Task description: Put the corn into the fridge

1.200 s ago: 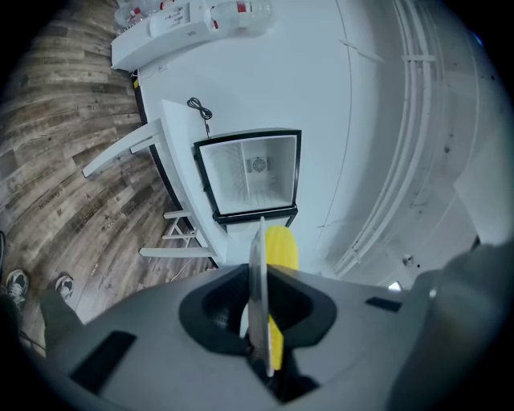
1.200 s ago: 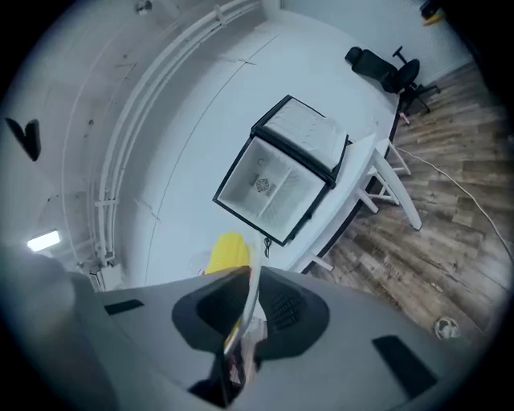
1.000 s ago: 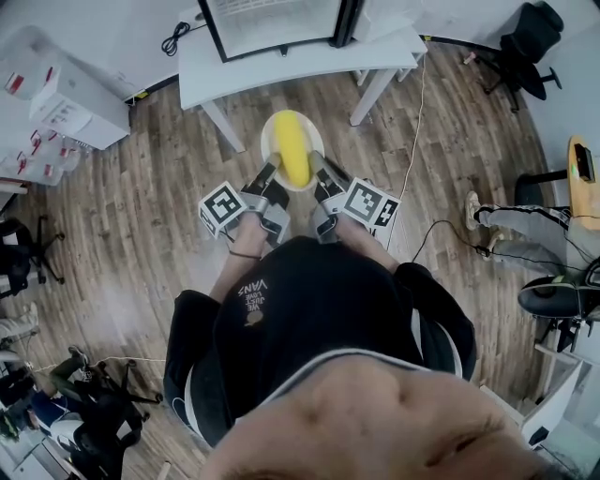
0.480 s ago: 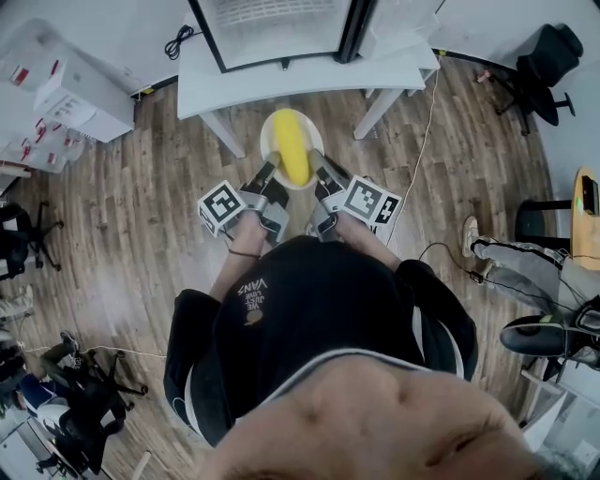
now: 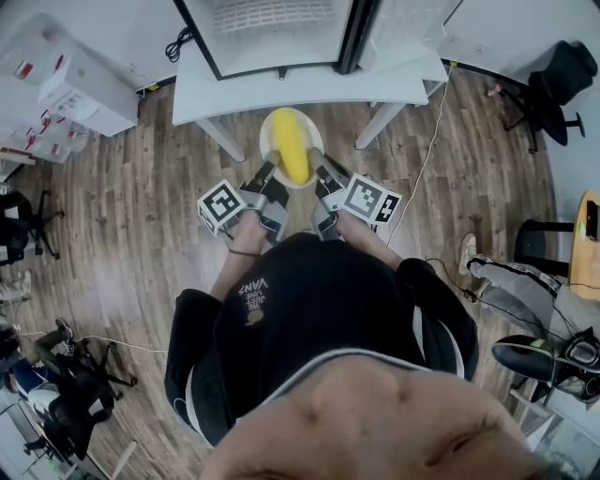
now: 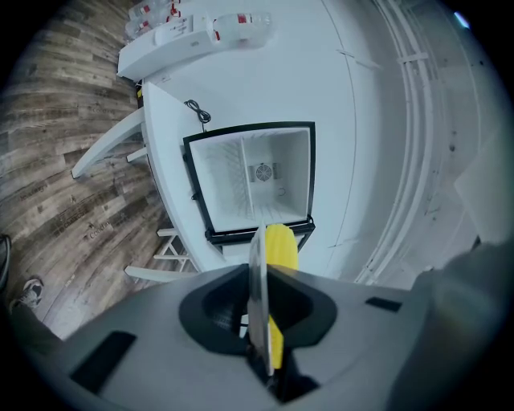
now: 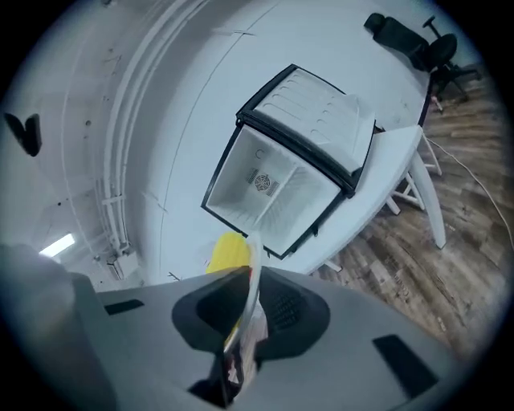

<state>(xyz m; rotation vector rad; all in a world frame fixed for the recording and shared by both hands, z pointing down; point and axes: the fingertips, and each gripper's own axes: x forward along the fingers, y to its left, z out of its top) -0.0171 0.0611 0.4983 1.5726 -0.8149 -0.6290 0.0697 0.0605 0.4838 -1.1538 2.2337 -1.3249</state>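
A yellow corn cob (image 5: pixel 292 155) lies on a round white plate (image 5: pixel 267 139) carried in front of me. My left gripper (image 5: pixel 269 167) is shut on the plate's left rim and my right gripper (image 5: pixel 317 163) is shut on its right rim. In the left gripper view the plate (image 6: pixel 257 273) shows edge-on between the jaws, with the corn (image 6: pixel 282 245) behind it. The right gripper view shows the same plate (image 7: pixel 252 281) and corn (image 7: pixel 229 250). Ahead, a small fridge (image 5: pixel 272 23) stands open on a white table (image 5: pixel 216 84); its white inside (image 6: pixel 259 178) (image 7: pixel 277 186) holds nothing I can see.
The fridge door (image 7: pixel 321 112) hangs open at the right. White table legs (image 5: pixel 217 127) stand just ahead of the plate. White boxes (image 5: pixel 70 89) sit at the left, office chairs (image 5: pixel 553 94) at the right. A cable (image 5: pixel 422 169) runs over the wooden floor, and another person's legs (image 5: pixel 511 291) are at the right.
The table and open fridge have come closer and now sit lower in the head view. Both grippers keep their hold on the plate with the corn.
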